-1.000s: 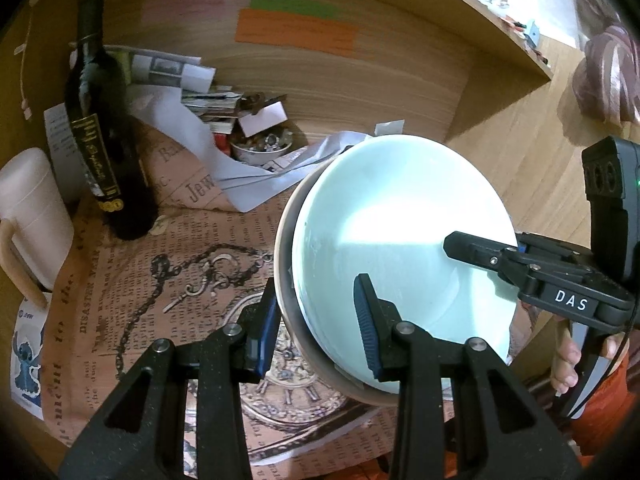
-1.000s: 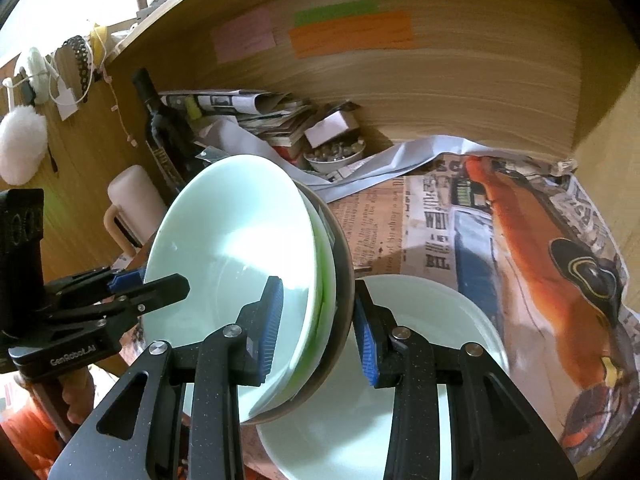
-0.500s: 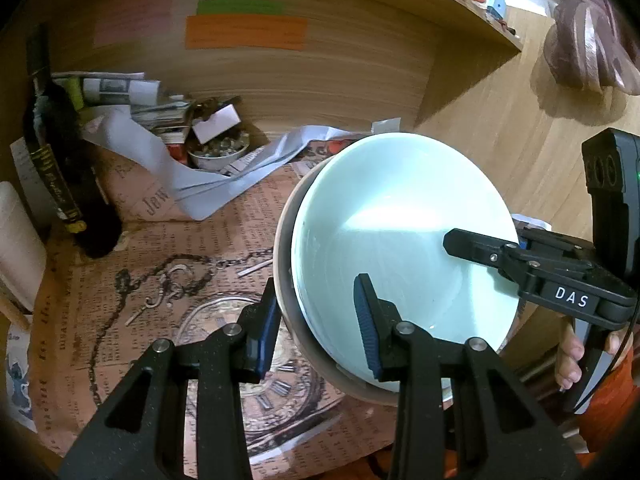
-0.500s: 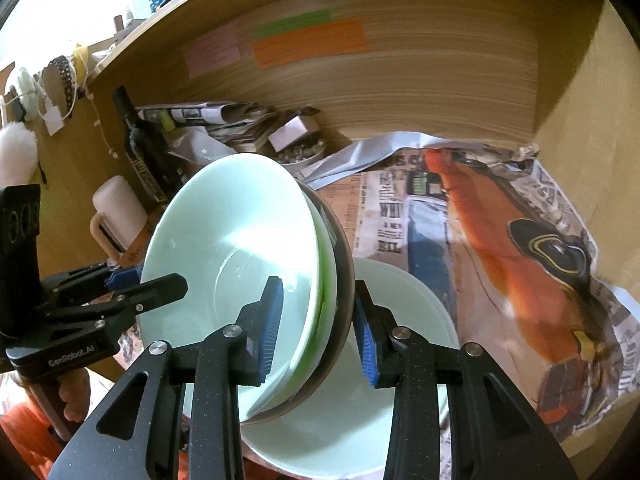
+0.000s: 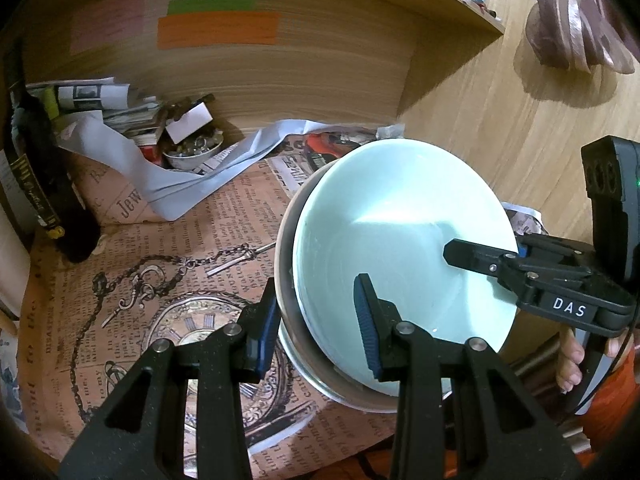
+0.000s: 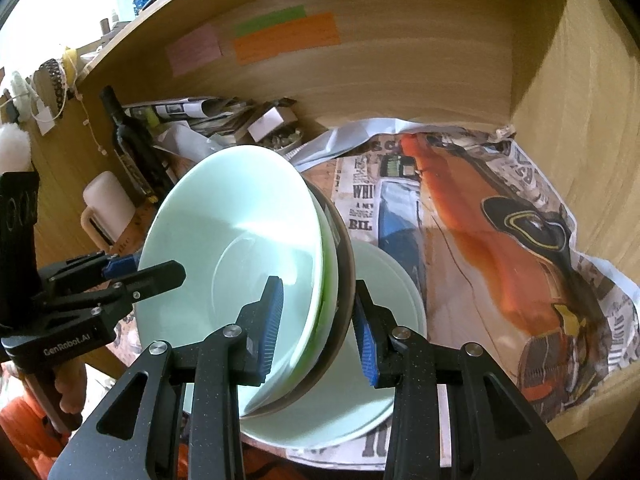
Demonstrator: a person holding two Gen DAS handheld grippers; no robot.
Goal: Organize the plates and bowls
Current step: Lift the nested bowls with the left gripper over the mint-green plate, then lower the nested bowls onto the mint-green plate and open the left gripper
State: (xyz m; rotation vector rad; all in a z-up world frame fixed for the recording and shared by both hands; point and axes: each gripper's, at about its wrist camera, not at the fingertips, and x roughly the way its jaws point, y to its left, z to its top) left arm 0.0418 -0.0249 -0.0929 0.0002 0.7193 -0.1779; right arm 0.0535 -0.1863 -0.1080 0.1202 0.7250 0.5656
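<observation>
A stack of nested bowls point(image 5: 400, 240) hangs tilted over the newspaper-lined shelf: a pale mint bowl point(image 6: 224, 240) innermost, a green one around it, a brown outer bowl point(image 6: 345, 264). My left gripper point(image 5: 316, 322) is shut on the stack's near rim, one pad inside and one outside. My right gripper point(image 6: 318, 330) is shut on the opposite rim in the same way. Each gripper shows in the other's view: the right gripper point(image 5: 476, 258) and the left gripper point(image 6: 160, 276). A pale green plate point(image 6: 400, 320) lies on the newspaper just under the stack.
A dark wine bottle point(image 6: 132, 148) and a white mug point(image 6: 108, 204) stand at the shelf's left. Loose papers and a small dish of trinkets point(image 5: 192, 152) sit at the back. The wooden back wall carries coloured notes point(image 5: 218, 30). A side wall point(image 6: 580, 120) closes the right.
Both grippers carried the bowl stack to the right along the shelf and slightly down. The bottle slid left in the left wrist view, and the plate now shows more fully beneath the stack.
</observation>
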